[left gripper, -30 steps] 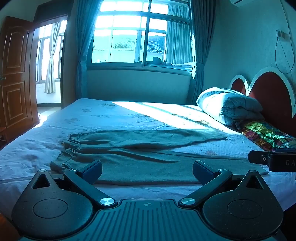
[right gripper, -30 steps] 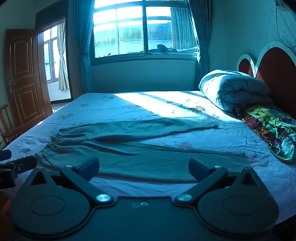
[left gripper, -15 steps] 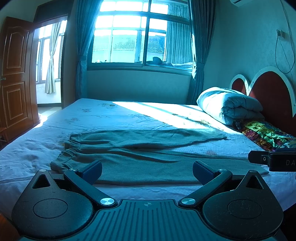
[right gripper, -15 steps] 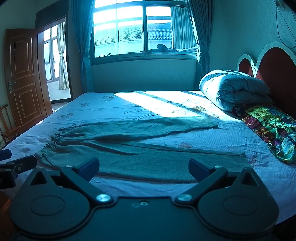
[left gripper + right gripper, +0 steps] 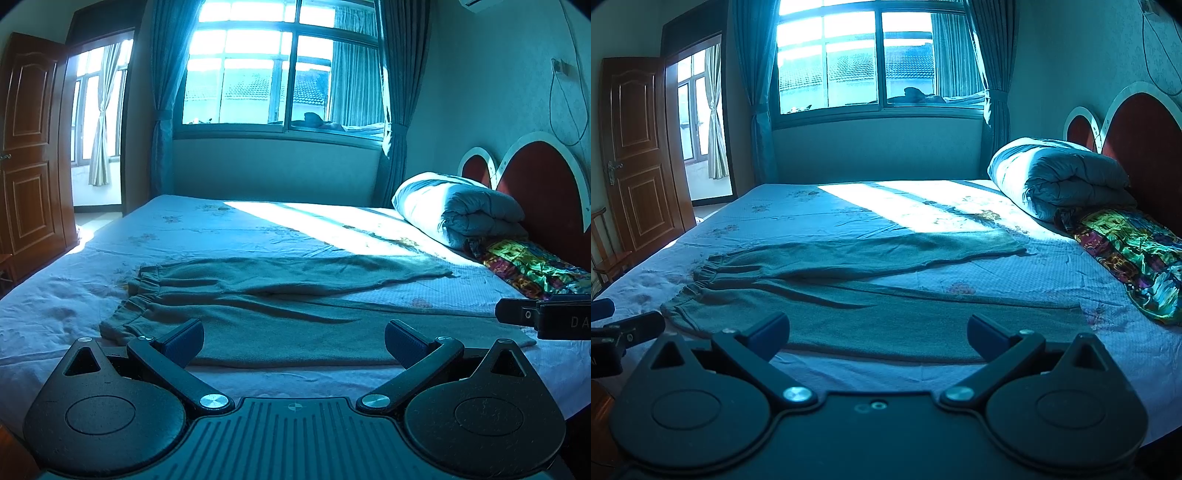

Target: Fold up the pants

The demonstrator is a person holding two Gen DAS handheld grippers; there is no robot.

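Note:
Grey-green pants [image 5: 288, 314] [image 5: 857, 295] lie flat across the bed, elastic waistband at the left, both legs running right and spread apart in a V. My left gripper [image 5: 294, 341] hovers open at the near bed edge, just short of the near leg, nothing between its fingers. My right gripper [image 5: 878, 336] is open too, at the same near edge, empty. The right gripper's tip [image 5: 543, 319] shows at the right of the left wrist view; the left gripper's tip [image 5: 624, 330] shows at the left of the right wrist view.
The bed [image 5: 258, 229] has a pale floral sheet with a sunlit patch. A rolled duvet [image 5: 458, 210] and a colourful pillow [image 5: 532, 266] lie by the red headboard [image 5: 535, 188] at right. A window [image 5: 280, 74] is behind, a wooden door [image 5: 29, 147] at left.

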